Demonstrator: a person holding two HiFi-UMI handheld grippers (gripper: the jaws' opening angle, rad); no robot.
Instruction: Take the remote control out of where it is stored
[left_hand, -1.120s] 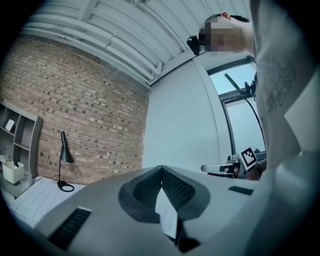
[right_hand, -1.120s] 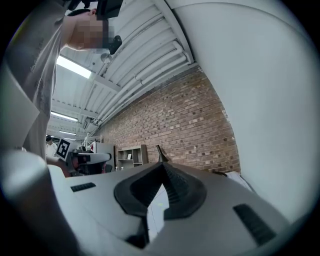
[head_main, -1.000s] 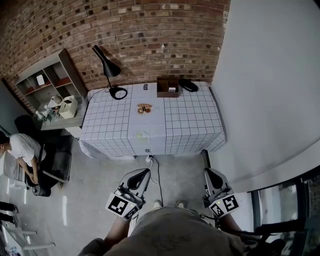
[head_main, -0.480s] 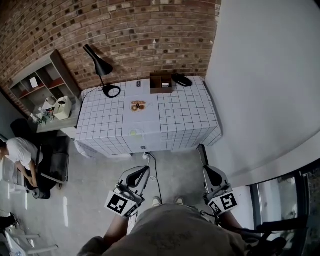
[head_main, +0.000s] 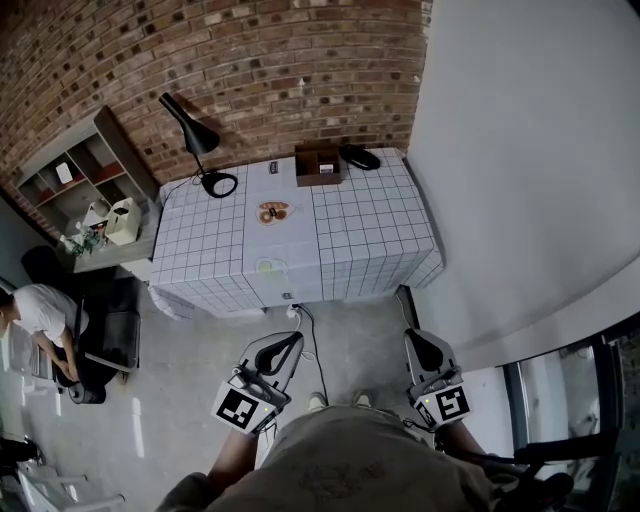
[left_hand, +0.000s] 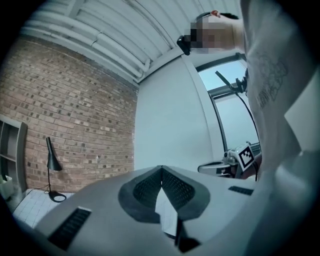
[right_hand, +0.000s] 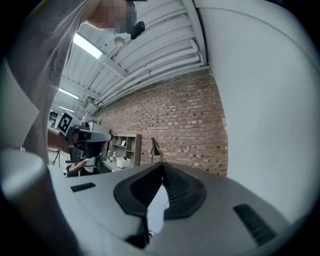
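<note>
Both grippers hung low in front of the person, over the grey concrete floor (head_main: 200, 350) and well apart from the worktop (head_main: 370, 230) draped in a white grid-patterned cloth. The left gripper (head_main: 292, 340) had its fingers clenched tip to tip with nothing between them. The right gripper (head_main: 409, 335) was likewise clenched and empty. At the worktop's far edge, against the red brick wall (head_main: 250, 60), stood an open brown cardboard box (head_main: 318, 165). A black desk lamp (head_main: 200, 140) stood to its left and a flat black oval object (head_main: 359, 157) just to its right. The remote control could not be picked out for certain. Something pale lay inside the box.
</note>
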